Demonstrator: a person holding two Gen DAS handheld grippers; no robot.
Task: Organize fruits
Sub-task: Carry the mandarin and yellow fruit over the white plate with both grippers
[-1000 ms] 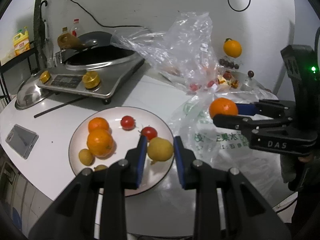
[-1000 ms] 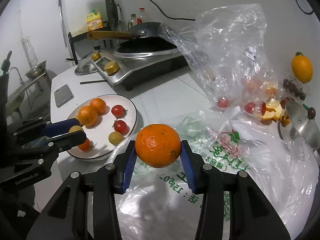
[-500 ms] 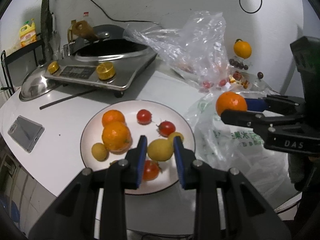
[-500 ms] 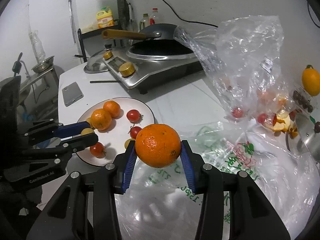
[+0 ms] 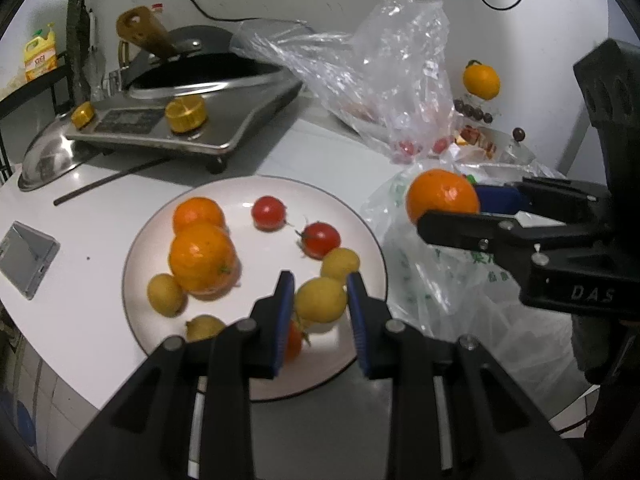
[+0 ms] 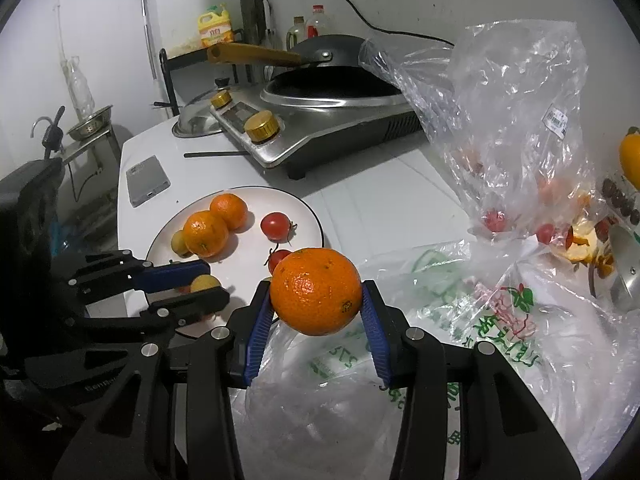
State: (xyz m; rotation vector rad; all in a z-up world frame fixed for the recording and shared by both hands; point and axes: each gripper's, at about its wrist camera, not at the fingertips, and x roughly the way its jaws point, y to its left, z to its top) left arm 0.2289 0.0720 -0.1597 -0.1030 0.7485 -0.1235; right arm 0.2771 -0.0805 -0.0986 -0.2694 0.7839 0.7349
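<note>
A white plate [image 5: 160, 236] holds two oranges [image 5: 202, 256], red tomatoes [image 5: 269, 213] and small yellow fruits [image 5: 166, 294]. My left gripper [image 5: 320, 300] is low over the plate's near right part with a yellow fruit [image 5: 320, 299] between its jaws, which have spread and look loose around it. My right gripper [image 6: 316, 300] is shut on a large orange [image 6: 316, 290] and holds it in the air just right of the plate [image 6: 240, 256], over the printed plastic bag [image 6: 500, 320]. The orange also shows in the left wrist view [image 5: 442, 198].
A gas stove with a wok [image 5: 192, 92] stands behind the plate. A clear plastic bag [image 5: 380, 68] with tomatoes lies at the back right. A phone [image 5: 26, 258] lies left of the plate. A steel lid [image 5: 48, 160] sits at far left.
My left gripper moved over the plate and lowered the yellow fruit onto it, and its jaws have widened. My right gripper with the orange moved closer to the plate.
</note>
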